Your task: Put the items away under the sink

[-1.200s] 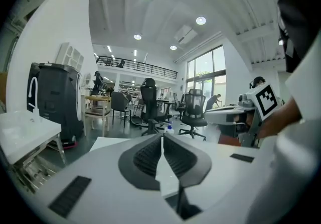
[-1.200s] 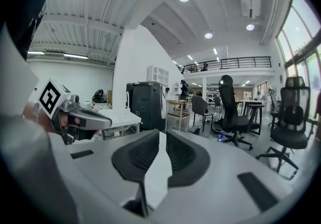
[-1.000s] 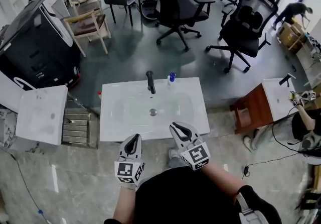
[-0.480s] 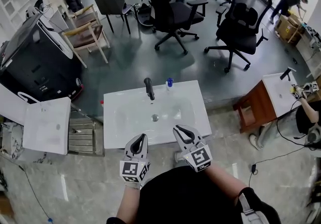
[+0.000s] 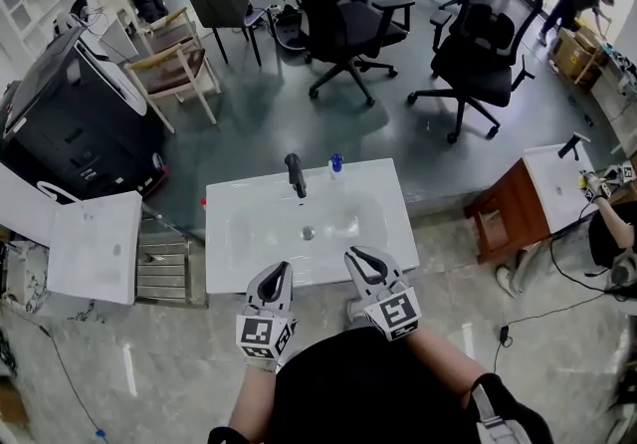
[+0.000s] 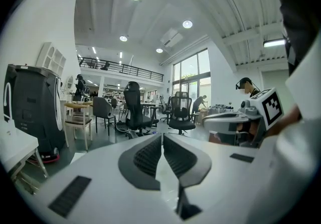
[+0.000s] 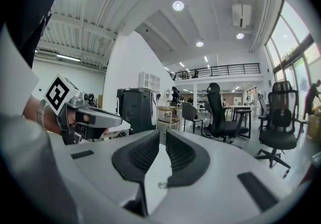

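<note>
Table (image 5: 231, 251): white, rectangular, standing where the dark grey floor (image 5: 259, 113) meets pale veined tiles (image 5: 149, 362).
- Basin (image 5: 269, 225): sunk into the top, with a drain (image 5: 308, 232) at its middle.
- Faucet (image 5: 295, 173): black, upright, at the far edge.
- Bottle (image 5: 335, 166): small, blue-capped, just beside the faucet on its right.

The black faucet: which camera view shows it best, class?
The head view: the black faucet stands in full at the white sink's back edge, seen from above. Neither gripper view shows it; both look across the room.
</note>
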